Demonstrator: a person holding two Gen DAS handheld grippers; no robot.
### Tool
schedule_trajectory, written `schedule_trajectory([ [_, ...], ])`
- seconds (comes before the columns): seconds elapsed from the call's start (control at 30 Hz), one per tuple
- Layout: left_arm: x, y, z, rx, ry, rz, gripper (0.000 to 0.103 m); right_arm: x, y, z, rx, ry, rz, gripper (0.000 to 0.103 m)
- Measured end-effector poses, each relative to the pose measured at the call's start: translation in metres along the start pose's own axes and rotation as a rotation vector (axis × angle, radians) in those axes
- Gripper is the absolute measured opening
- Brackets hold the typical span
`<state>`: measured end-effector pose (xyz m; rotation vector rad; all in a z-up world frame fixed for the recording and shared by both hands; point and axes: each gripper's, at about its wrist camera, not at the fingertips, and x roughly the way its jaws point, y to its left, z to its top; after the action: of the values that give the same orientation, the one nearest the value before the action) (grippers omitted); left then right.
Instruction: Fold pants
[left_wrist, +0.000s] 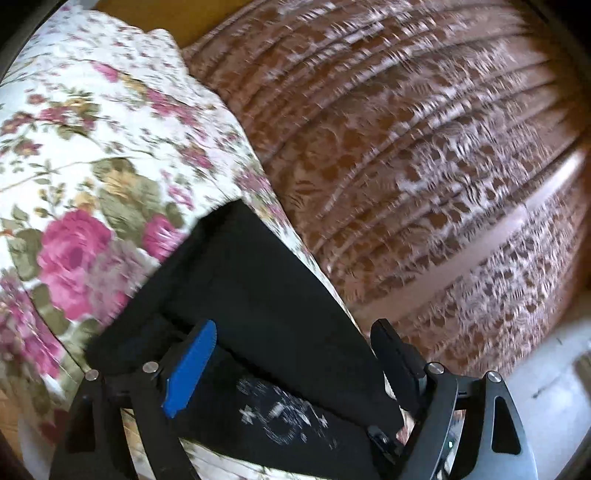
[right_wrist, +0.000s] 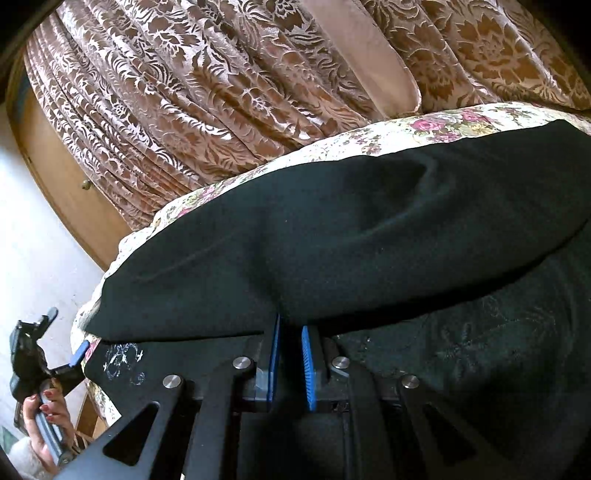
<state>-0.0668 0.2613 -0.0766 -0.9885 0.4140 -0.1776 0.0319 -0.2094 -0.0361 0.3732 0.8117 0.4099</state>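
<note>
The black pants (right_wrist: 332, 236) lie on the floral bedspread (right_wrist: 424, 129), with one layer folded over another; a white print (right_wrist: 123, 360) shows on the lower layer. My right gripper (right_wrist: 290, 332) is shut on a fold of the pants and lifts it a little. My left gripper (left_wrist: 291, 332) is open, its fingers on either side of the end of the pants (left_wrist: 266, 295), with the white print (left_wrist: 284, 413) below it. The left gripper also shows in the right wrist view (right_wrist: 70, 339), held by a hand at the bed's left edge.
A brown patterned curtain (right_wrist: 221, 92) hangs close behind the bed. A wooden door with a small knob (right_wrist: 85, 183) stands at the left. The floral bedspread (left_wrist: 92, 166) spreads out to the left in the left wrist view. Pale floor (left_wrist: 546, 387) lies beside the bed.
</note>
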Motion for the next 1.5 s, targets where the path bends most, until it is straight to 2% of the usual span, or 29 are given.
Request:
schedule_trajectory([
  [0.07,0.008,-0.007,-0.004,0.029,0.024,-0.007,0.088,0.002,-0.004,-0.002,0.019,0.002,0.007,0.011],
  [0.17,0.024,-0.007,-0.009,0.021,0.056,0.042,0.088,-0.001,-0.003,-0.002,0.034,0.002,0.013,0.012],
  [0.3,0.032,-0.007,-0.012,0.018,0.079,0.080,0.088,-0.008,-0.008,0.002,0.086,0.018,0.028,0.027],
  [0.47,0.032,-0.009,-0.017,-0.042,0.136,0.033,0.085,-0.024,-0.027,0.004,0.198,0.005,0.019,0.034],
  [0.7,0.037,0.003,-0.017,-0.136,0.123,0.068,0.080,-0.029,-0.067,0.015,0.420,-0.045,0.085,0.034],
  [0.73,0.038,0.003,-0.016,-0.148,0.113,0.068,0.080,-0.029,-0.070,0.017,0.425,-0.050,0.086,0.031],
  [0.77,0.039,0.005,-0.014,-0.164,0.099,0.070,0.079,-0.028,-0.070,0.019,0.418,-0.055,0.078,0.023],
  [0.83,0.040,0.006,-0.012,-0.183,0.071,0.073,0.070,-0.027,-0.071,0.021,0.404,-0.056,0.054,0.018],
  [0.9,0.044,0.005,-0.010,-0.175,0.062,0.093,0.044,-0.027,-0.072,0.021,0.408,-0.058,0.069,0.015],
  [1.03,0.054,0.007,-0.008,-0.156,0.081,0.122,0.026,-0.028,-0.074,0.023,0.404,-0.057,0.071,0.015],
  [1.07,0.055,0.008,-0.008,-0.159,0.083,0.124,0.011,-0.028,-0.074,0.025,0.400,-0.056,0.067,0.014],
  [1.1,0.056,0.009,-0.009,-0.157,0.090,0.134,0.006,-0.027,-0.074,0.026,0.396,-0.055,0.062,0.013],
  [1.17,0.056,0.008,-0.007,-0.144,0.101,0.158,0.006,-0.028,-0.072,0.029,0.377,-0.059,0.044,0.009],
  [1.23,0.051,0.001,-0.002,-0.140,0.090,0.140,0.006,-0.033,-0.067,0.034,0.345,-0.075,0.030,0.008],
  [1.33,0.029,-0.024,0.015,-0.093,0.038,0.059,0.006,-0.054,-0.053,0.046,0.270,-0.128,0.029,0.008],
  [1.4,0.012,-0.047,0.024,-0.008,0.009,0.013,0.006,-0.077,-0.038,0.055,0.203,-0.182,0.059,0.008],
  [1.43,0.003,-0.056,0.025,0.055,0.000,0.021,0.006,-0.087,-0.033,0.057,0.175,-0.201,0.079,0.008],
  [1.5,-0.006,-0.055,0.020,0.102,0.016,0.070,0.006,-0.104,-0.020,0.057,0.113,-0.213,0.116,0.008],
])
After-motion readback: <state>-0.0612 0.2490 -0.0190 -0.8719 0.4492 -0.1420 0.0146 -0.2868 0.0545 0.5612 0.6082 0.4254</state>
